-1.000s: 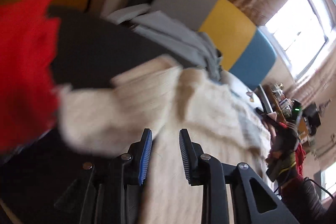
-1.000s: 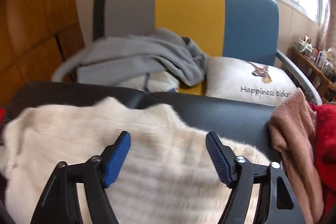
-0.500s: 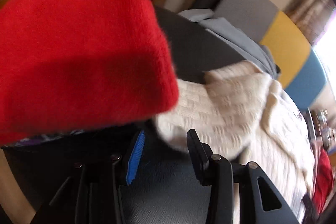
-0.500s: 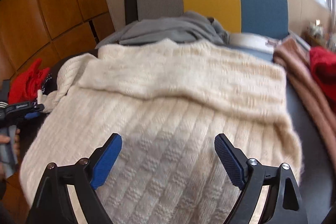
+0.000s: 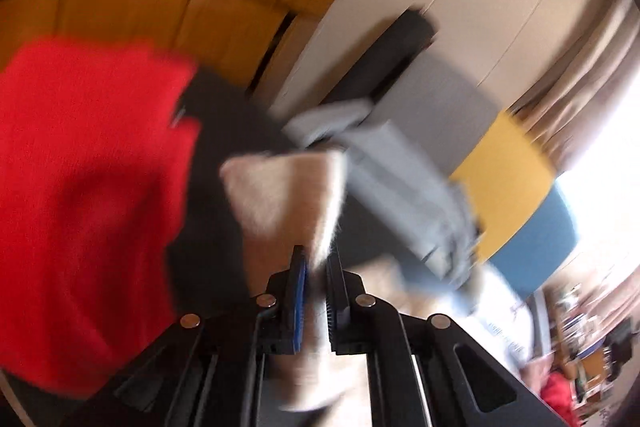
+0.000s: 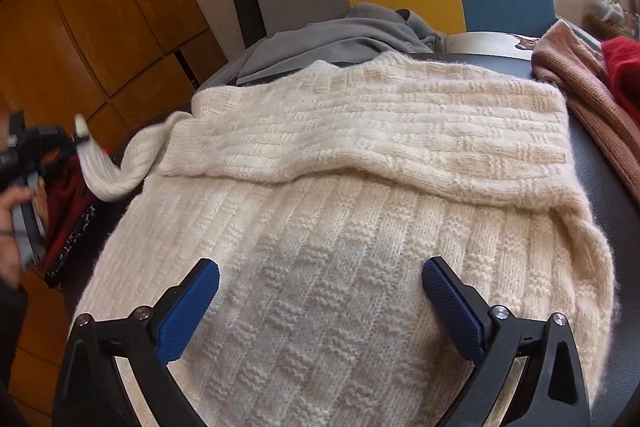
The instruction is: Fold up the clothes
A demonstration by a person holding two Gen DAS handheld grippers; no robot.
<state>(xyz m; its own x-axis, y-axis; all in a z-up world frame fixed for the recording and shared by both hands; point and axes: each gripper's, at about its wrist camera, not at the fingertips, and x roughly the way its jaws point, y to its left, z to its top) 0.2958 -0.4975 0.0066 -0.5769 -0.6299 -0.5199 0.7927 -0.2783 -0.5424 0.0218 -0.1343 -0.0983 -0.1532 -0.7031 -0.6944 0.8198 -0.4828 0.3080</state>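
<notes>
On the dark tabletop (image 6: 600, 163) the cream knit sweater (image 6: 340, 227) lies spread, one sleeve already folded across. The left tool (image 5: 316, 267), open a moment ago, now pinches the other sleeve's cuff (image 6: 100, 171) and lifts it; the right tool (image 6: 320, 303) is opening wide, empty above the body.

Your cream sweater (image 6: 360, 227) is thick, fuzzy wool knit with ribbed, basket-weave texture. It lies on a smooth, slightly glossy black leather-like surface (image 6: 600, 163). Your right gripper's (image 6: 320, 307) blue pads (image 6: 452, 311) are knurled matt plastic; the cabinet (image 6: 100, 27) is satin wood.
</notes>
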